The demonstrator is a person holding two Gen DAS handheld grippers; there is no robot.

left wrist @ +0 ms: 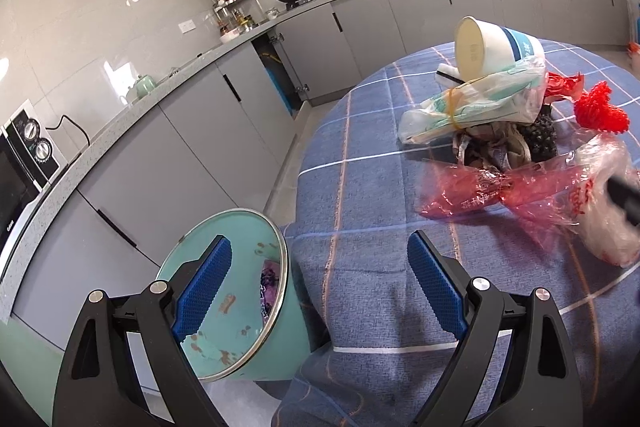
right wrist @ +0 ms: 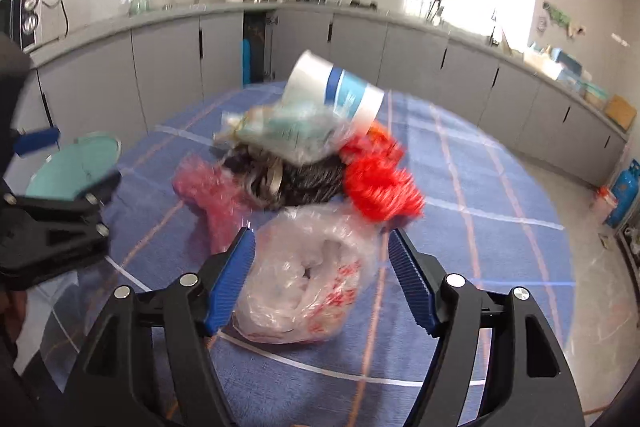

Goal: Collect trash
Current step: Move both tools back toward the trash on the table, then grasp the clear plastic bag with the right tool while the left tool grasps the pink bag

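We take the teal bin (left wrist: 240,291) as our landmark, standing at the table's edge with a few scraps already inside. Our left gripper (left wrist: 320,287) hovers above it, jaws wide and empty. Right of the bin, most trash remains heaped: red wrapper (left wrist: 472,195), paper cup (left wrist: 496,45), red mesh (right wrist: 380,187). Farthest right, our right gripper (right wrist: 320,279) straddles the clear bag (right wrist: 308,291), jaws apart, not yet pressing.

Between your right gripper's (right wrist: 320,267) fingers lies the plastic bag (right wrist: 304,283); trash pile (right wrist: 304,155) beyond, bin (right wrist: 76,167) far left.
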